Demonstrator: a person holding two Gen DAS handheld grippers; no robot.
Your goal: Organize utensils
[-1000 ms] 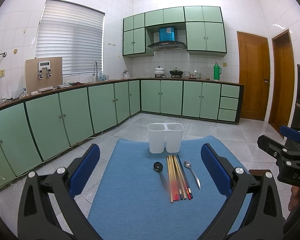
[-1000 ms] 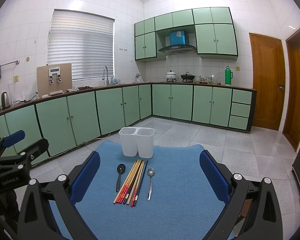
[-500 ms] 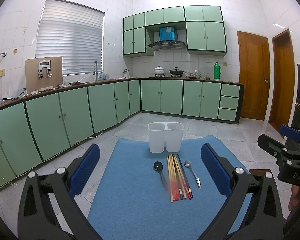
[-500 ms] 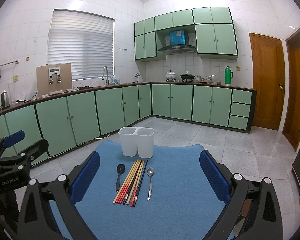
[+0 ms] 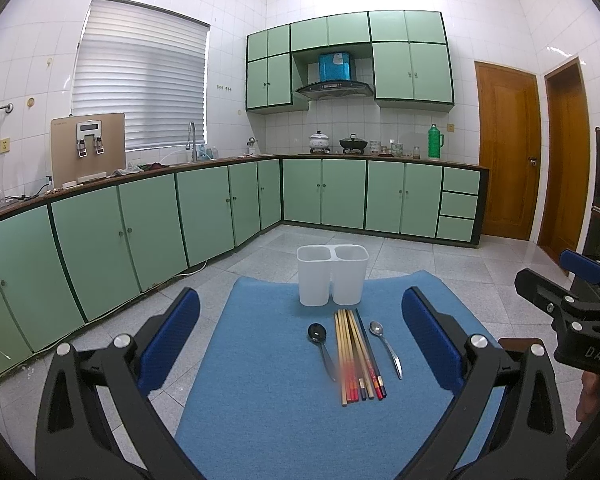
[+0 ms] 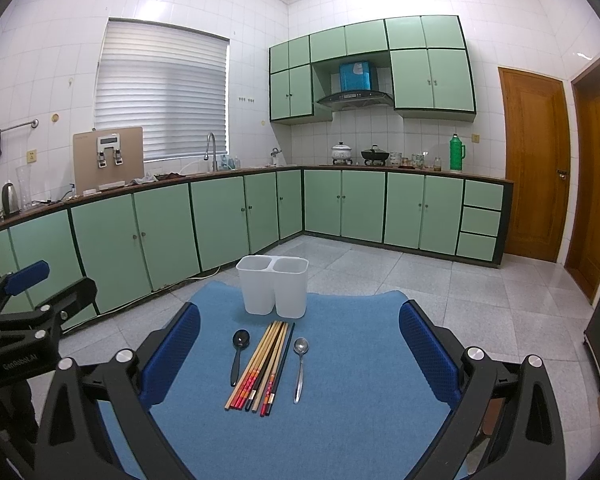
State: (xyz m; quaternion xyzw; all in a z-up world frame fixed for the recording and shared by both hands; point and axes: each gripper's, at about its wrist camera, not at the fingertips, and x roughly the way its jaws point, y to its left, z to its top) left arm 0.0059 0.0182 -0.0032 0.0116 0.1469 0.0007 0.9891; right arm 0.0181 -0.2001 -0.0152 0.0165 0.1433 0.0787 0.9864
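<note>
A white two-compartment holder (image 5: 333, 275) (image 6: 272, 285) stands upright and empty at the far end of a blue mat (image 5: 268, 400) (image 6: 360, 420). In front of it lie a bundle of several chopsticks (image 5: 356, 354) (image 6: 265, 364), a black spoon (image 5: 319, 338) (image 6: 238, 350) to their left and a silver spoon (image 5: 385, 344) (image 6: 299, 364) to their right. My left gripper (image 5: 300, 344) is open and empty above the mat's near part. My right gripper (image 6: 300, 348) is open and empty, beside it on the right.
The mat covers a small table over a grey tiled floor. Green base cabinets (image 5: 220, 208) run along the left and back walls. Two wooden doors (image 6: 536, 184) are at the right. The other gripper shows at each view's edge (image 5: 572, 312) (image 6: 24, 320).
</note>
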